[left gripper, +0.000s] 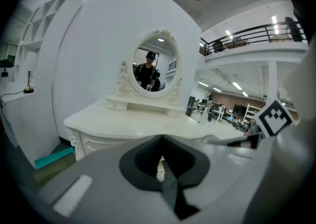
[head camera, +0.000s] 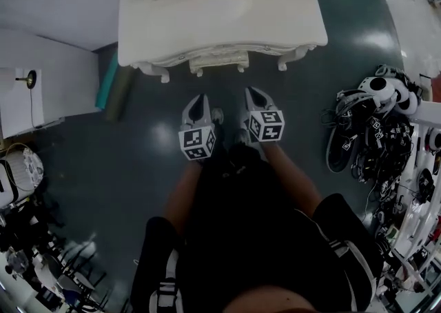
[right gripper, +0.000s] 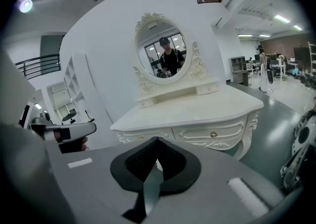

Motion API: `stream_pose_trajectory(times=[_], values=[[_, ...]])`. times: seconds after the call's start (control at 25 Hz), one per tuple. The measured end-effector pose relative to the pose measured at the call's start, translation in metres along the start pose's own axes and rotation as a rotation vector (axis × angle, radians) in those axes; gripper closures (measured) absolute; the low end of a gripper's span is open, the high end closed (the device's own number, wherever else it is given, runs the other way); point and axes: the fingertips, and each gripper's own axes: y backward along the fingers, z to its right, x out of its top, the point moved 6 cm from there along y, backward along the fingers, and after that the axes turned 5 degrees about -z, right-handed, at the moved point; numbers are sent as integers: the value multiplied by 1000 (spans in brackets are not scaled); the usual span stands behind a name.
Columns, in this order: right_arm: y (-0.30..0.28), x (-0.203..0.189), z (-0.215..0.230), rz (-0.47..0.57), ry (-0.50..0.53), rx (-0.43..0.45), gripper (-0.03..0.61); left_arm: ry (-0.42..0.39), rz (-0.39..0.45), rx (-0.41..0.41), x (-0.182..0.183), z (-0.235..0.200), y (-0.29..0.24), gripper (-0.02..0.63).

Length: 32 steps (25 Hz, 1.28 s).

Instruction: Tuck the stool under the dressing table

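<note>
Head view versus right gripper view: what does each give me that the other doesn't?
Head view only: the heap of cables and headsets on the floor at right, the teal block beside the dressing table, the person's arms. Right gripper view only: the oval mirror's face, the drawer fronts, and a straight look at the right gripper, jaws pressed together with nothing between them. Both: the dressing table, the left gripper and the right gripper.

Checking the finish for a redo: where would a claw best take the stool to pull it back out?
Probably the near seat edge of the stool, approached from the person's side: only that edge shows past the front of the dressing table; the rest sits under it.
</note>
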Motion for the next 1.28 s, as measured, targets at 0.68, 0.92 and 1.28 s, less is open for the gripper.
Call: stream_pose_trajectory(times=[0.68,0.92,1.28], values=[[80,0,-24,23,42,58,580,0,42,0,14,41,65,607],[76,7,-39,33,38,48,581,-21,32,-37,20,31,66,607],[64,10,-57,38,24,55,581,-26,16,-66,19,11,67,607]])
